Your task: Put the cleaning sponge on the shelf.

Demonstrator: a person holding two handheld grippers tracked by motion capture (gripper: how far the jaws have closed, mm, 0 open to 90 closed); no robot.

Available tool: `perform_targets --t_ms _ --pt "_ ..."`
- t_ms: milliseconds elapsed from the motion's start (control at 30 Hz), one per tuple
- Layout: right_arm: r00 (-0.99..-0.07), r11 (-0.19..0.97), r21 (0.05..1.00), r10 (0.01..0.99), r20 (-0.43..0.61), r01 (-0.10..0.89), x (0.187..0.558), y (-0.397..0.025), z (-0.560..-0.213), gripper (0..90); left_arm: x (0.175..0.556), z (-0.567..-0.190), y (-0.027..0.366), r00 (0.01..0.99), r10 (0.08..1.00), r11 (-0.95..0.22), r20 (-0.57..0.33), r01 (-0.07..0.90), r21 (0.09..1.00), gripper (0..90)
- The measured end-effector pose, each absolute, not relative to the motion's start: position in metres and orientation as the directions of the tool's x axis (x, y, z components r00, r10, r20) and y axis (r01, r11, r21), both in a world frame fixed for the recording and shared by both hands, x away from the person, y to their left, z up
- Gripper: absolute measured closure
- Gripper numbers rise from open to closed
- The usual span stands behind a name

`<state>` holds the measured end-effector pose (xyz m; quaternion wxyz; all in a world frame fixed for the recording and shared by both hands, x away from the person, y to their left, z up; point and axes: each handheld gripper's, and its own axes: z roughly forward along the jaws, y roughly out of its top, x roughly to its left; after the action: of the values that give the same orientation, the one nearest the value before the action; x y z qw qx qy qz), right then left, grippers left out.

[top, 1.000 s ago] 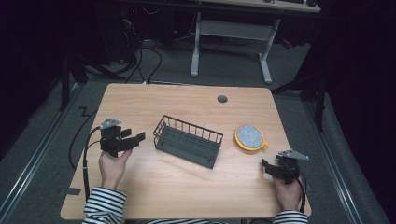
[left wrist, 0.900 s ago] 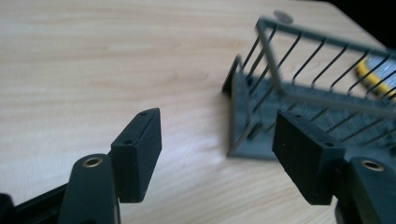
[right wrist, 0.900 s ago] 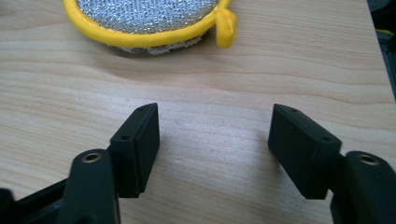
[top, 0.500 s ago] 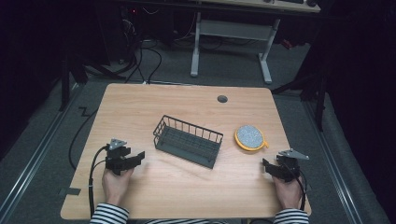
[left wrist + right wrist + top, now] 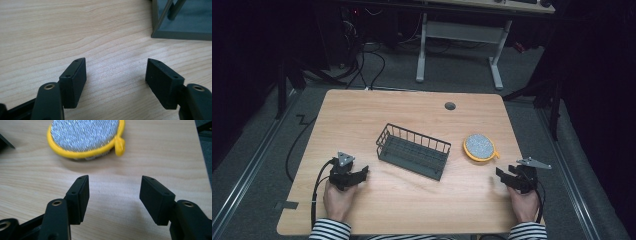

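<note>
Trouble could come from the pad [image 5: 85, 135]: it lies flat at 12 o'clock from the right gripper [image 5: 113, 200], so wide jaws may slide off its rim. Left gripper [image 5: 115, 82], wide and empty too, could bump the basket [image 5: 413, 151] at 2 o'clock.

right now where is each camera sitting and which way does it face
High view: above the person's side, looking forward and down on the table; both hands, striped sleeves, left gripper and right gripper show.
Left gripper view: rides the left gripper, jaws apart, facing the wire basket.
Right gripper view: rides the right gripper, jaws apart, facing the yellow-rimmed scrubber.
Shared: high and left views both show the basket; high and right views the scrubber.
</note>
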<state>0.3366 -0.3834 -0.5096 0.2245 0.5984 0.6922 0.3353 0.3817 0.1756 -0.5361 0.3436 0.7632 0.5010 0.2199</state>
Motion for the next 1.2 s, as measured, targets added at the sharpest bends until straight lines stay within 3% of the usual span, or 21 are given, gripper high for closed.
perform_targets --t_ms 500,1033,1200 --pt "-0.269 0.163 0.651 0.961 0.066 0.741 0.403 -0.367 -0.447 41.3 0.382 -0.536 0.175 0.398 0.917 -0.256 -0.014 0.616 0.745 32.3" --pt "-0.31 0.24 0.517 0.95 0.051 0.821 0.465 -0.354 -0.441 43.9 0.381 -0.536 0.175 0.406 0.914 -0.258 -0.016 0.612 0.747 34.8" --pt "-0.296 0.225 0.5 0.953 0.067 0.836 0.474 -0.352 -0.452 39.1 0.381 -0.536 0.175 0.406 0.914 -0.259 -0.017 0.612 0.747 35.0"
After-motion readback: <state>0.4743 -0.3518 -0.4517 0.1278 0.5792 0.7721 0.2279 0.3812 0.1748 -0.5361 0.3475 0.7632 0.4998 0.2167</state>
